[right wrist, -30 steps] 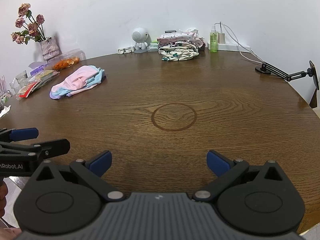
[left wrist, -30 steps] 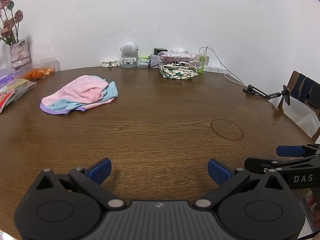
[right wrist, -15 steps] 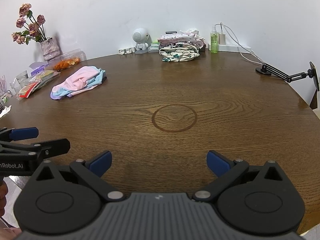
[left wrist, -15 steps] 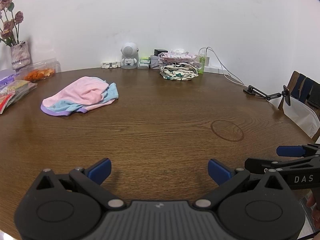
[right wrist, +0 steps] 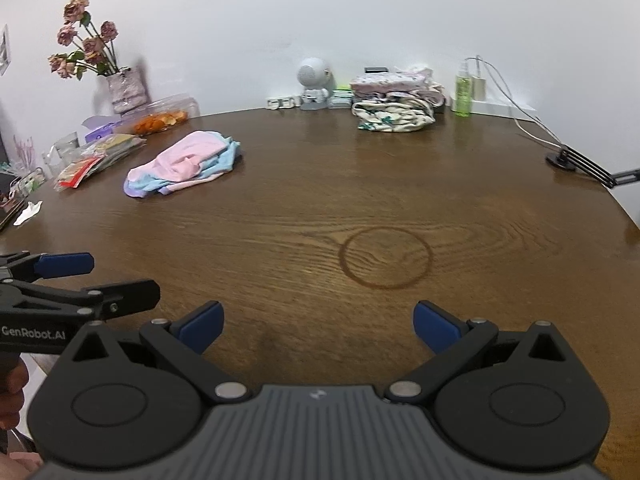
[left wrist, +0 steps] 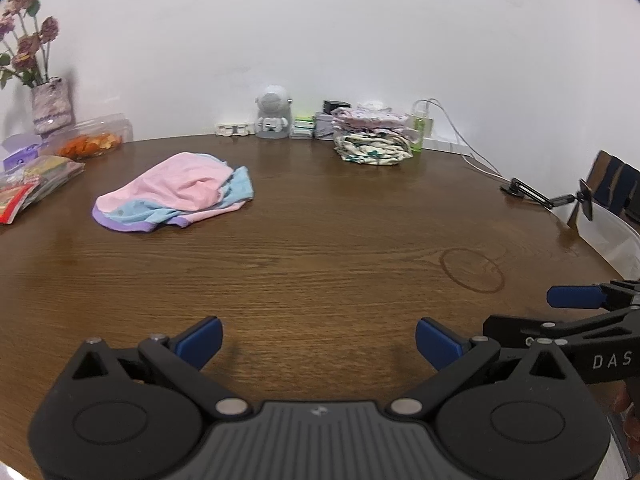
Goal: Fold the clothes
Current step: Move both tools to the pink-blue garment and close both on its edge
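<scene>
Left wrist view: crumpled pink-blue garment (left wrist: 176, 192) far left on desk (left wrist: 320, 264). Both grippers' jaws spread wide, empty. Advice: approach low, pinch hem corners, spread flat before folding.

The snack packets (left wrist: 24, 188) at the table's (left wrist: 320, 264) left edge run off the frame in the left wrist view. The chair (left wrist: 616, 188) past the right edge is chopped too. The small boxes (left wrist: 312, 126) at the back edge are too tiny to read, and the crumpled pink and blue garment (left wrist: 180, 192) hides its own shape.
</scene>
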The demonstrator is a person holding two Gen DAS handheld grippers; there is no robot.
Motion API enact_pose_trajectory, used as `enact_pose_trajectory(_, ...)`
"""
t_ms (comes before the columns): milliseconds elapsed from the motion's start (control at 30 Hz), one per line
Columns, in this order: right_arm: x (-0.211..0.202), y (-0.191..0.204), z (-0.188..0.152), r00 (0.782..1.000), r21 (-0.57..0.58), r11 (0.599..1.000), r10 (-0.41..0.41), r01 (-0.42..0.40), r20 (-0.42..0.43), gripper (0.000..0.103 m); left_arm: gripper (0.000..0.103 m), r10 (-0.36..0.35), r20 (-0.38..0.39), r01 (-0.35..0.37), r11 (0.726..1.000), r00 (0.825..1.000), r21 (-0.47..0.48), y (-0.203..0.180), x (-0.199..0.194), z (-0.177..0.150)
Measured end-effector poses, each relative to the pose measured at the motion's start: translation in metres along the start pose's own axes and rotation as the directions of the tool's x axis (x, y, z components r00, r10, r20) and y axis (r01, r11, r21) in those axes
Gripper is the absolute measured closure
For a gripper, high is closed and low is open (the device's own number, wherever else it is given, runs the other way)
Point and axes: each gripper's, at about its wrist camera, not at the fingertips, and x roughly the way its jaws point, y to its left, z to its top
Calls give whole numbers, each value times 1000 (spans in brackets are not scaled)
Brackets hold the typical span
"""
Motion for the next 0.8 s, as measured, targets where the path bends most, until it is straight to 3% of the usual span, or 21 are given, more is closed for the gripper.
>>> enact_pose_trajectory(333,31,29,47,993,-82,990,118,-117,9,0,0,93,44,-87,990,995,-112,39,15,28)
enact_pose_trajectory(567,78,61,102,973,-132,964,226,-229,-37,0,0,165,55,-153,973,985,-173,87,37,70)
enact_pose_trajectory(800,155,82,162,972,-146,964,211,-224,-99,0,0,243,21,-234,953,970,-192,139,74,115)
